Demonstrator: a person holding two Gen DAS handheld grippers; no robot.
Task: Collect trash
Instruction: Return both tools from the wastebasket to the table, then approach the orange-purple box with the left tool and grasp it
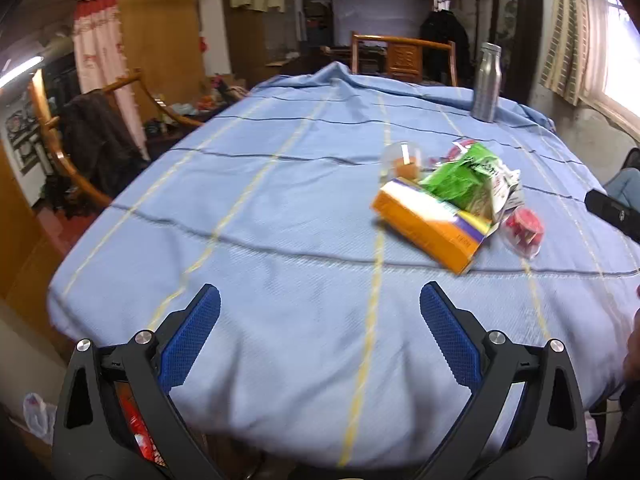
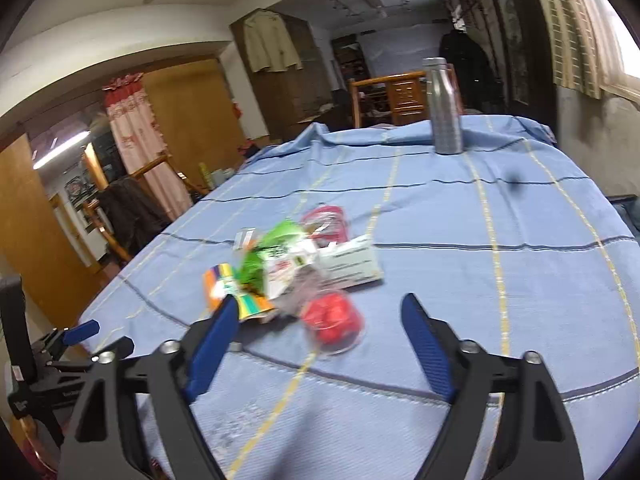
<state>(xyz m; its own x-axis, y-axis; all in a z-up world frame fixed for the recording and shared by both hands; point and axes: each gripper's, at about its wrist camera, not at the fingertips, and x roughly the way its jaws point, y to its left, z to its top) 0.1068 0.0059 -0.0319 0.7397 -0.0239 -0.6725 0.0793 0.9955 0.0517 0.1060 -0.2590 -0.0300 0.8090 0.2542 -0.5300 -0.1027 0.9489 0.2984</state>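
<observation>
Hovering over the blue striped tablecloth (image 1: 280,216) – left gripper (image 1: 320,300) jaws spread wide, empty | right gripper (image 2: 320,312) jaws wide apart, gripping nothing | trash pile – orange cardboard box (image 1: 428,224), crumpled green wrapper (image 1: 460,180), clear cup with red contents (image 2: 334,322) – lay mid-cloth | steel bottle (image 2: 444,108) upright at far edge

Right gripper (image 2: 316,308) jaws wide, trash pile (image 2: 296,272) ahead
</observation>
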